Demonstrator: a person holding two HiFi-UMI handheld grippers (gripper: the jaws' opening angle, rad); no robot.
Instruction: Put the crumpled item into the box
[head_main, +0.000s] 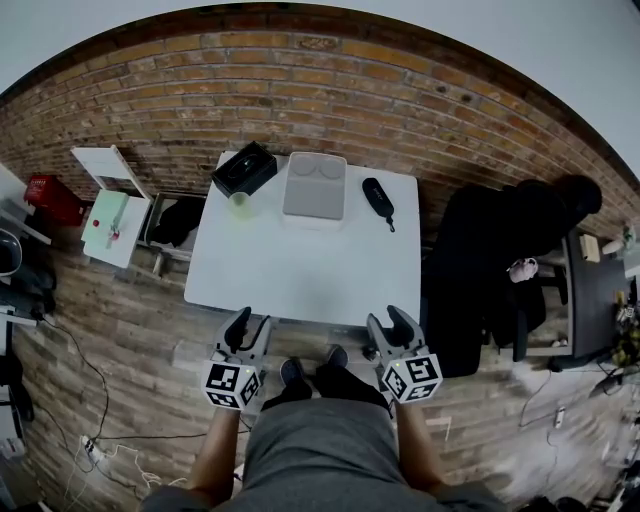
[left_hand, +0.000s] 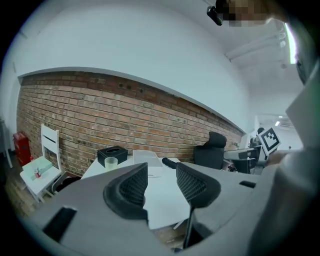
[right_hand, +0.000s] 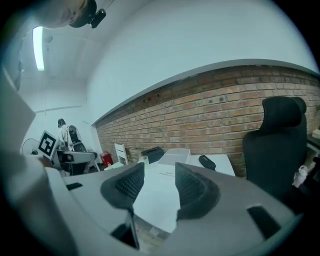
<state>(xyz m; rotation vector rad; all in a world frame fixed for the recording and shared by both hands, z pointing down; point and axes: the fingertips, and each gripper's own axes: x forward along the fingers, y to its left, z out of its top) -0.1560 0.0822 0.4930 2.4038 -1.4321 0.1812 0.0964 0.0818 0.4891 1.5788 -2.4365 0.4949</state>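
Note:
A white table stands against the brick wall. At its far edge sit a black tissue box, a pale lidded box, a small greenish cup and a black pouch. I cannot make out any crumpled item. My left gripper and right gripper hover side by side just off the table's near edge. Both are open, and nothing lies between their jaws. The left gripper looks across the table top toward the tissue box. The right gripper faces the lidded box.
A black office chair stands to the right of the table. On the left are a white chair and a red object. A dark bag lies on the floor by the table's left side. Cables run over the floor at lower left.

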